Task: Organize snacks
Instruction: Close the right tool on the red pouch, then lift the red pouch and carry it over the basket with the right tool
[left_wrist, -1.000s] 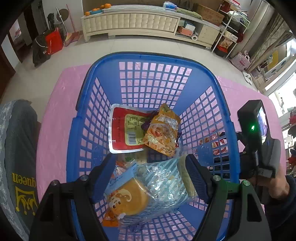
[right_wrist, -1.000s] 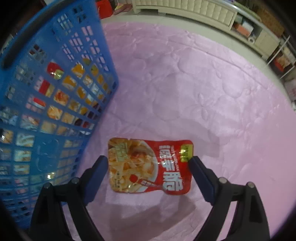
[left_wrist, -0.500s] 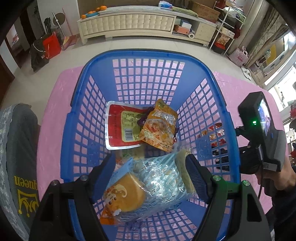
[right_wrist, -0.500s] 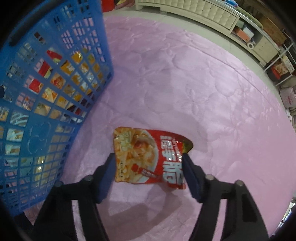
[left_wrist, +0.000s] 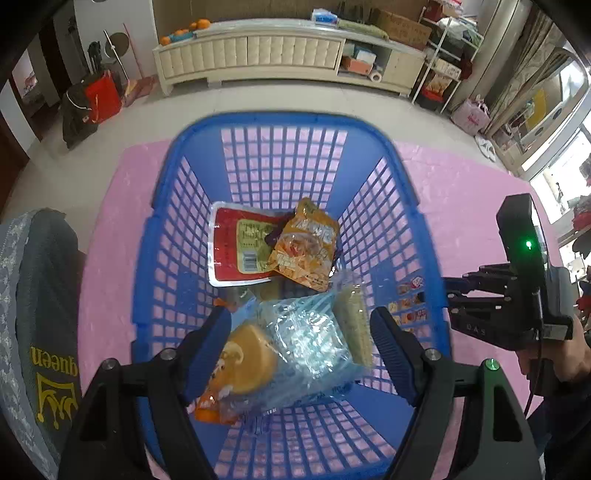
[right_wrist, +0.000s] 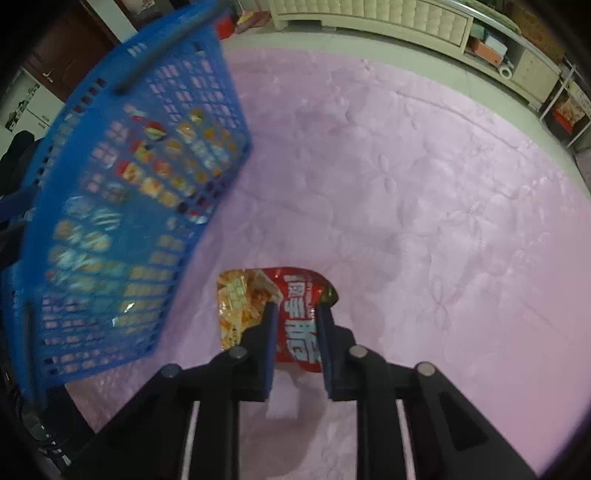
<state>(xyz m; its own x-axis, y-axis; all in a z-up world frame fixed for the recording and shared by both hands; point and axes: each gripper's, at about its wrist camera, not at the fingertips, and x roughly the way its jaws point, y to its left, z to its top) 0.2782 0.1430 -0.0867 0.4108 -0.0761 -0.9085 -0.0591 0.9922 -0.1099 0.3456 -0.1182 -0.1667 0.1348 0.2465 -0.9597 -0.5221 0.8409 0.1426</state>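
Snacks going into the blue basket

Right gripper pinches the red snack packet over the pink mat; left gripper, fingers spread, hangs above a clear-wrapped bun.

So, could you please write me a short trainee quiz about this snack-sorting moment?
1. True or false: the right hand-held gripper is shut on the red packet.
2. Which is the left hand-held gripper doing? A) hanging open over the basket B) clamping the orange pouch C) resting on the pink cloth
3. Fill in: the red packet lies ___ the basket, on the pink cloth.

Key: 1 true; 2 A, its fingers stand wide on either side of the clear bread bag; 3 outside.
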